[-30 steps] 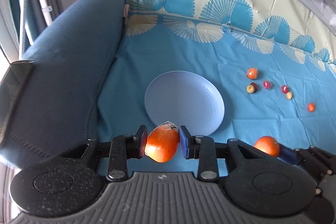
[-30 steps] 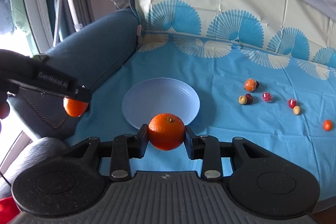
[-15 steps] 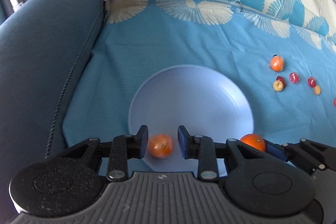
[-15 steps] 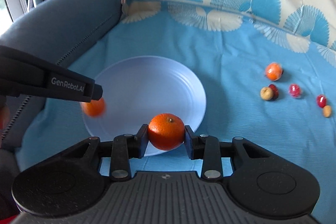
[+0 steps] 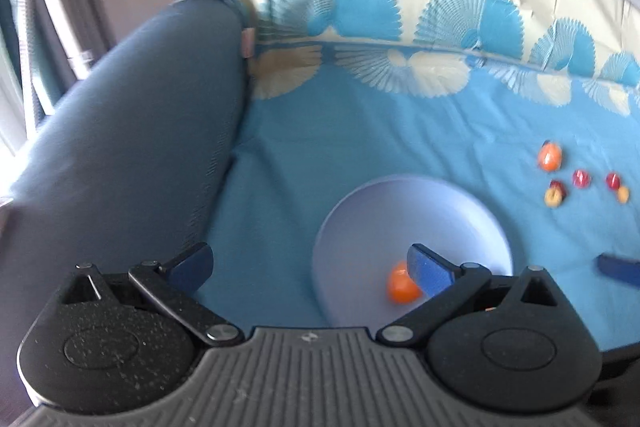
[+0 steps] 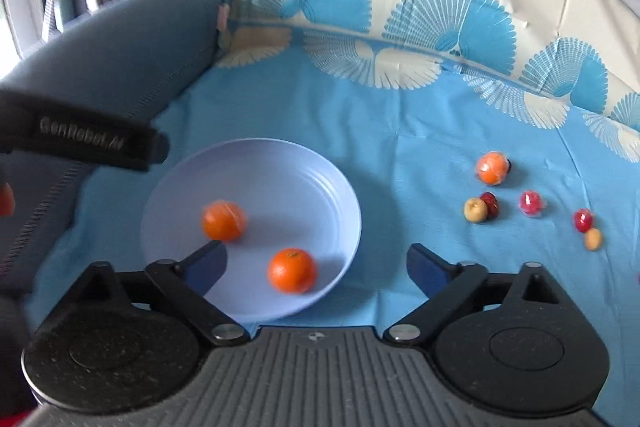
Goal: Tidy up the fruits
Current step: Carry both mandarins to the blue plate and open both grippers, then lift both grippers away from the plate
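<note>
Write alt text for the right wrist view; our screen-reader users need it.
Two oranges, one near the front and one blurred behind it, lie in a pale blue plate on a blue cloth, beyond the open right gripper. Small fruits lie scattered to the right.

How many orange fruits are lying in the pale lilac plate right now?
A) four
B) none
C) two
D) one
C: the right wrist view shows two in the pale lilac plate, a blurred orange fruit toward its left and a round orange tangerine near its front rim, with the right tongs spread open and holding nothing.
</note>
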The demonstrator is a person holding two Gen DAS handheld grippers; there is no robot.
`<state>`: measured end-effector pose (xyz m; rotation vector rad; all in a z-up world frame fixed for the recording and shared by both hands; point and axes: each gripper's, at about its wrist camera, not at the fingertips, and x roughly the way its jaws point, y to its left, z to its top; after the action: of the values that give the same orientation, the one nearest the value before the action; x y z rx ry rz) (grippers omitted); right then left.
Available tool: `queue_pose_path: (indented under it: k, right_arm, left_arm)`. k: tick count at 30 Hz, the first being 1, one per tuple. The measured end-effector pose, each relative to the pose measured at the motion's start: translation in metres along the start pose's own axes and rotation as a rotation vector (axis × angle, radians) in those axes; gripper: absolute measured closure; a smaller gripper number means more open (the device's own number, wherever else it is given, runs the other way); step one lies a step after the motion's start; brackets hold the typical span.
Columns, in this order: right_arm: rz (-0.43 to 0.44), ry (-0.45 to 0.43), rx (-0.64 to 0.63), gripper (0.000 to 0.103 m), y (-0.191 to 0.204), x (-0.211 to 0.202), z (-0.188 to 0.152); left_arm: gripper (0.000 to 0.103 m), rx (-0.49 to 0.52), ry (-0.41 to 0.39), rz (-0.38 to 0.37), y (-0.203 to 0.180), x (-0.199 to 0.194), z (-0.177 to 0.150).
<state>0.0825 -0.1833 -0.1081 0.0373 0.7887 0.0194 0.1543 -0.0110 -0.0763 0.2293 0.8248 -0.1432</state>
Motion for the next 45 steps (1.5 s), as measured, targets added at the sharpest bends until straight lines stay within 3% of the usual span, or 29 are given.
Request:
queue_pose_path:
  k: [3,7,18,31,45]
  right_arm:
    - [0.027,-0.01,0.023,0.002,0.003,-0.039,-0.012]
    - [0.041,-0.022,0.052,0.002,0.01,-0.082,-0.025]
    - [0.032,-0.12,0.08,0.001,0.03,-0.167,-0.051]
    - [0.033,-0.204,0.06,0.001,0.037,-0.213,-0.061]
    - [0.027,-0.217,0.098,0.001,0.029,-0.222,-0.062]
  left_arm:
    - [0.0,-0.005,0.044,0.016,0.005,-0.027,-0.023]
    - [0.0,-0.046,0.099,-0.023,0.009,-0.061,-0.047]
    - [0.0,-0.03,-0.007,-0.039,-0.002,-0.139,-0.077]
    - [0.0,-0.043,-0.078,-0.02,0.003,-0.185,-0.086]
    - [0.0,-0.041,-0.076,-0.028,-0.004,-0.19,-0.085]
